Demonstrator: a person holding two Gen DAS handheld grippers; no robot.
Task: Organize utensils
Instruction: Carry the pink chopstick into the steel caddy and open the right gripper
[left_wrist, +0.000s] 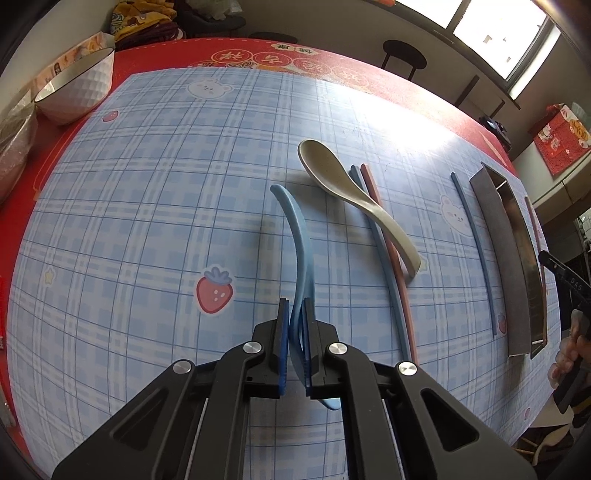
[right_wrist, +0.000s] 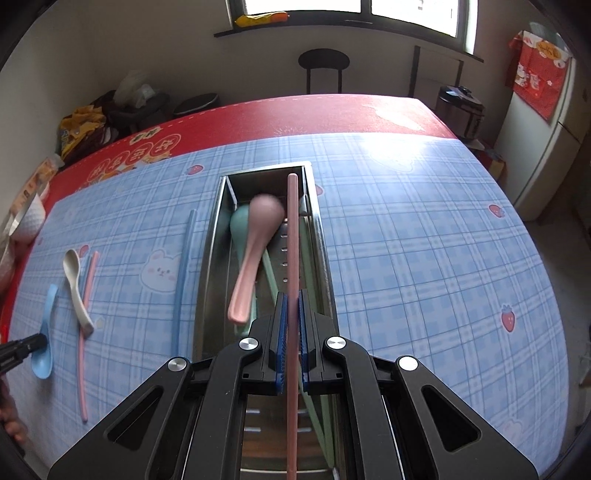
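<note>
Left claw is clamping the light, stiff, slippery blue spoon near its bowl, while right claw is pinching the thin pink chopstick mid-shaft over the tray.

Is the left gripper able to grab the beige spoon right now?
Probably not yet. The left gripper is already shut on the blue spoon, so its jaws are full. The beige spoon lies uncovered just beyond it, across two chopsticks, with nothing blocking the path once the blue spoon is put down.
</note>
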